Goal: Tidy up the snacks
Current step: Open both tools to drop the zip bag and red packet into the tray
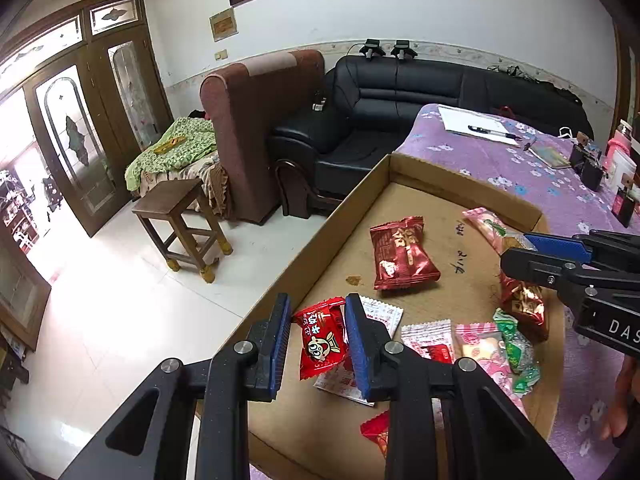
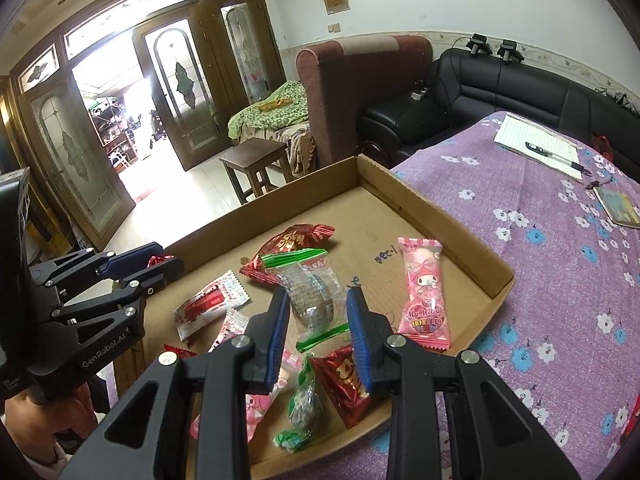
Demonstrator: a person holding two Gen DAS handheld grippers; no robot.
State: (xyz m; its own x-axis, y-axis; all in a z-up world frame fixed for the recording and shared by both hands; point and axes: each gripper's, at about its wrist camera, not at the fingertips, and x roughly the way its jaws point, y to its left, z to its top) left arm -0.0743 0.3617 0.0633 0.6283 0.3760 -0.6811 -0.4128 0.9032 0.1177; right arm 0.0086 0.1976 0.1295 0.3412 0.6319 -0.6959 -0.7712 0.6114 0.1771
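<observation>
My tray (image 2: 436, 216): matt brown cardboard, rough.
My wrappers: glossy crinkled foil on the red candy (image 1: 320, 340); clear shiny plastic on the green-edged sweet (image 2: 312, 292).
My pads (image 1: 357, 344): ribbed blue rubber.
My tablecloth (image 2: 560, 280): fuzzy purple cloth.

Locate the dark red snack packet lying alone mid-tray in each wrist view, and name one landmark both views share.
Left wrist view: the dark red snack packet lies right of centre on the cardboard tray, above the left gripper.
Right wrist view: the same packet lies near the picture's centre, partly behind a clear green-edged packet, above the right gripper.
Shared landmark: the wooden stool on the floor beyond the tray.
</observation>
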